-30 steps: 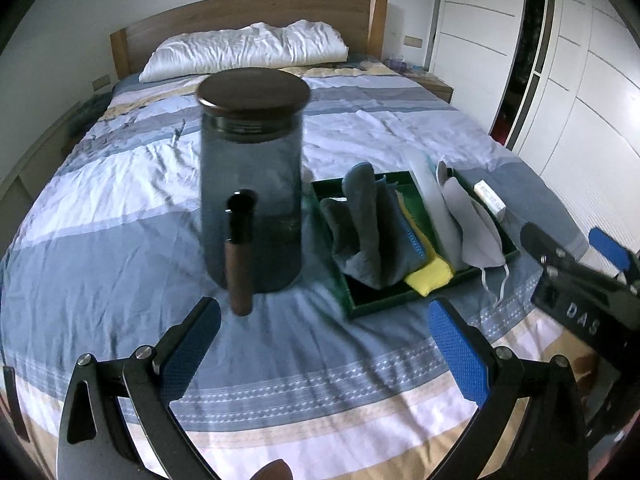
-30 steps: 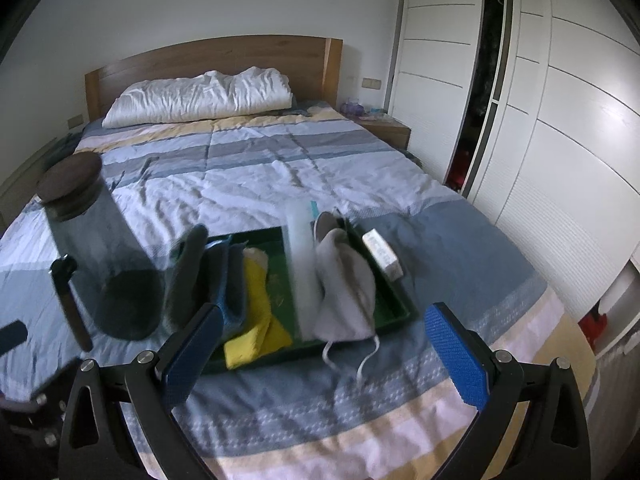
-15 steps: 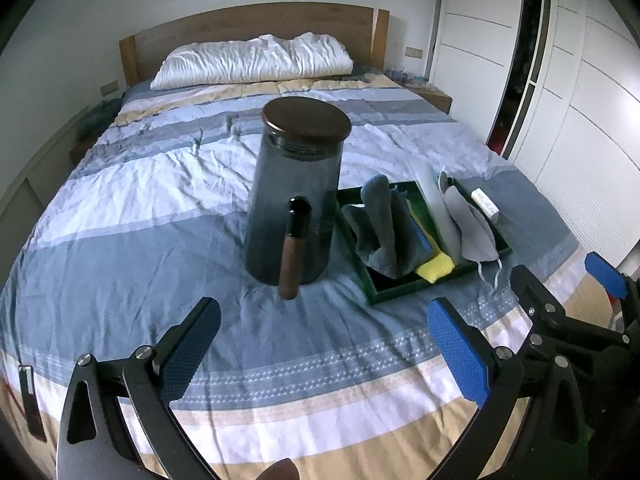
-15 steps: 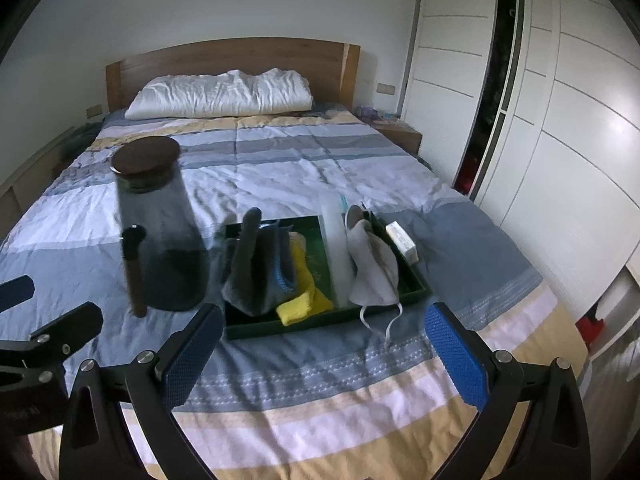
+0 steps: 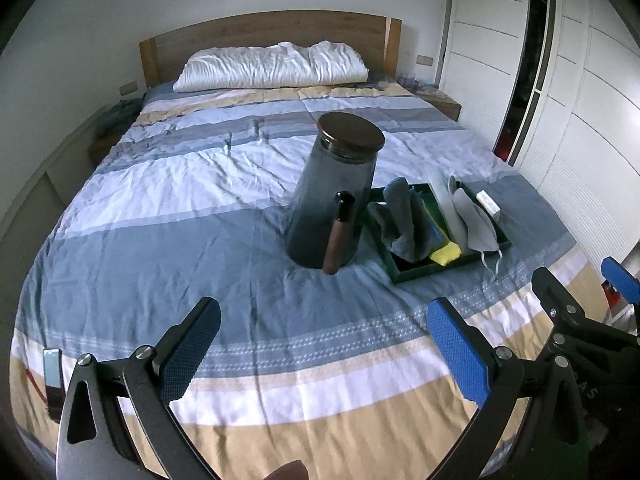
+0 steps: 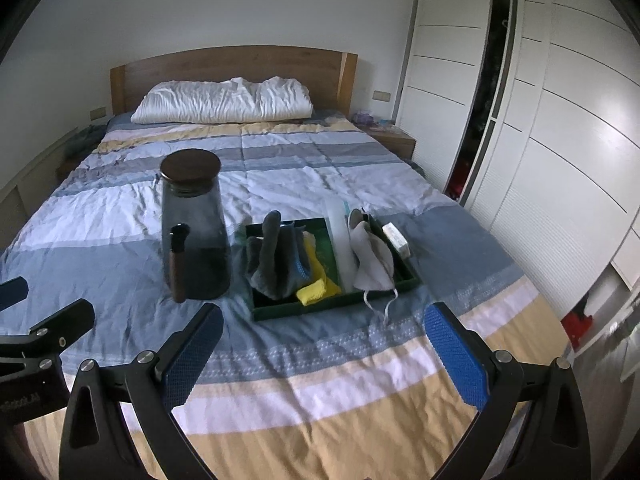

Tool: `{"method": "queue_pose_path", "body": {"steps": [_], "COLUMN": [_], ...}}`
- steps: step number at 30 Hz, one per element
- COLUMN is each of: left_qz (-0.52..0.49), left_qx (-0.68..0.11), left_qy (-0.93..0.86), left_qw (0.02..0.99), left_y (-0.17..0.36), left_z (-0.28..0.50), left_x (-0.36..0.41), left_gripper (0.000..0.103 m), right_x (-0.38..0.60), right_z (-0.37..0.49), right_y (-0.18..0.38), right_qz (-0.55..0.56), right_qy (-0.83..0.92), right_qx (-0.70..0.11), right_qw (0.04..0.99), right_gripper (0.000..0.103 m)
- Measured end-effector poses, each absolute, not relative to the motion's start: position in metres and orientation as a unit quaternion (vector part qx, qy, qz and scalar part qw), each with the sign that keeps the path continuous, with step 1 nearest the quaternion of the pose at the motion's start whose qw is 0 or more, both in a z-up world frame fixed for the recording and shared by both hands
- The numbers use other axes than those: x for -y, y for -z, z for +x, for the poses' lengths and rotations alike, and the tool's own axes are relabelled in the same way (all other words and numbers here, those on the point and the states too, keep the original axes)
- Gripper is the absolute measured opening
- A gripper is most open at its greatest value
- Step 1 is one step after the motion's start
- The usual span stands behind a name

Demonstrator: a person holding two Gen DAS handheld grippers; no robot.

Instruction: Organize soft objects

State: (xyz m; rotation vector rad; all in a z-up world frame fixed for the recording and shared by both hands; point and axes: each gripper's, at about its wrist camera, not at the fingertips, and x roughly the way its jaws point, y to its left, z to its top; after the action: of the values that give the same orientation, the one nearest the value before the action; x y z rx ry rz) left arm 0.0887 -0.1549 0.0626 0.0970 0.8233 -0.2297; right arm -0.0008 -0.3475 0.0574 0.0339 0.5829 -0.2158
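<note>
Striped bed (image 6: 280, 360) carried a tray of soft things, with both grippers held low at its foot.

Nearest, the left gripper (image 5: 324, 356) and the right gripper (image 6: 324, 354) each had their blue-padded fingers (image 6: 456, 356) spread wide and empty above the yellow and white bands. Farther up the bed stood a smoky glass jug (image 6: 194, 228) with a dark lid, and just beside it a green tray (image 6: 332, 304) holding a grey cloth (image 6: 276, 256), a yellow cloth (image 6: 314, 290) and a pale face mask (image 6: 372, 260) whose straps hung over the rim. Only the left view caught the right gripper's blue tip (image 5: 620, 284) at its edge; only the right view showed the red object (image 6: 578, 322) on the floor by the wardrobe (image 6: 560, 120). Farthest lay the white pillow (image 6: 224, 100) against the wooden headboard (image 6: 240, 64).
</note>
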Motion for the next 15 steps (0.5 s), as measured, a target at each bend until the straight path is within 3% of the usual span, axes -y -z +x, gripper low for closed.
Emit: {"method": "queue_pose_path", "body": {"steps": [15], "left_qz": [0.079], "left_qx": [-0.380], "left_qy": [0.174], "left_qw": [0.905], "left_y": [-0.125], "left_z": [0.023], "left_x": [0.119], "left_gripper": [0.101], "right_x": [0.299], "right_z": [-0.107], "right_y": [-0.122], "right_qz": [0.014], "right_qy": [0.182], "right_qx": [-0.292], "right_qw": [0.939], "right_gripper": [0.103]}}
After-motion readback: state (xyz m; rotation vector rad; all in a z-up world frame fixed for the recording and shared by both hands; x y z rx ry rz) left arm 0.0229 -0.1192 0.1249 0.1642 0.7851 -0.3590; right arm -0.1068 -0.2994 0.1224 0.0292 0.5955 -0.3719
